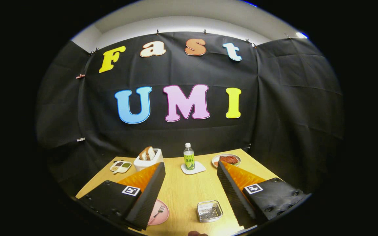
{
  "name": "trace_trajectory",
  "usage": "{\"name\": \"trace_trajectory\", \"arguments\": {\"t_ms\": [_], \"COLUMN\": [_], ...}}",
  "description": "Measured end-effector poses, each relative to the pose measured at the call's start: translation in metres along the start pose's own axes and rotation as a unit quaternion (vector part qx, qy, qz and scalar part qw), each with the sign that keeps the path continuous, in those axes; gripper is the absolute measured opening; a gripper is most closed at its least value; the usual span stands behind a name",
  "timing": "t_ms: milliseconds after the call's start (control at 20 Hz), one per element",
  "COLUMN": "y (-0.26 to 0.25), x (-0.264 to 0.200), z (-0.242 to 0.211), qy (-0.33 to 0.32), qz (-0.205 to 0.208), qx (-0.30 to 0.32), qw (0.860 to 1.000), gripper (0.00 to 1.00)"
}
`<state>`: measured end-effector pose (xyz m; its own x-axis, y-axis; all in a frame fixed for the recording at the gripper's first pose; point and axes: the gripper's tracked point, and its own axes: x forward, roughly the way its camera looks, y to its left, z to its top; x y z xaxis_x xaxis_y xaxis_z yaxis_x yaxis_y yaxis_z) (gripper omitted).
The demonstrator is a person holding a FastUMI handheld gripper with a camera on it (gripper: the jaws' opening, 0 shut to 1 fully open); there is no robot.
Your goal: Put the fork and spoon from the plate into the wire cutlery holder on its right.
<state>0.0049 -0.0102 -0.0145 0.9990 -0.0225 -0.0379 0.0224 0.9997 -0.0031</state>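
1. The gripper [190,178] hangs above a light wooden table [182,193], its two fingers spread wide apart with nothing between them.
2. A pink plate [160,214] lies partly hidden under the left finger; a fork [157,212] rests on it, tines pointing away from the camera (a spoon cannot be made out from here).
3. The wire cutlery holder [209,211] sits to the right of the plate, well apart from it, on the bare tabletop between the two fingers and close to the right one.
4. Beyond the fingertips, a green-labelled drink bottle [189,156] stands upright on a white coaster [194,168].
5. Left of the bottle is a white toaster [148,159] with bread slices standing up out of it, and further left a divided condiment dish [120,166].
6. Right of the bottle, a plate of reddish food [226,159] sits near the table's far corner.
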Motion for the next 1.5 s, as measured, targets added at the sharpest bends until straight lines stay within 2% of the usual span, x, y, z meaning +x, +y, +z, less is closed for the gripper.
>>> {"name": "trace_trajectory", "arguments": {"t_ms": [350,550,750,900,1000,1150,1350,1500], "y": [0.003,0.010,0.038,0.066,0.086,0.105,0.131,0.142], "x": [0.006,0.016,0.027,0.034,0.035,0.031,0.014,0.015], "z": [-0.009,-0.018,-0.038,-0.070,-0.101,-0.155,-0.230,-0.268], "qy": [0.015,0.032,0.075,0.139,0.192,0.276,0.399,0.444], "qz": [0.004,0.005,0.030,0.058,0.081,0.111,0.137,0.139], "qx": [0.005,-0.014,-0.019,-0.031,-0.047,-0.084,-0.064,-0.069], "qw": [1.000,0.999,0.997,0.988,0.977,0.951,0.904,0.883], "gripper": [0.99,0.99,0.99,0.99,0.99,1.00,1.00,1.00]}}
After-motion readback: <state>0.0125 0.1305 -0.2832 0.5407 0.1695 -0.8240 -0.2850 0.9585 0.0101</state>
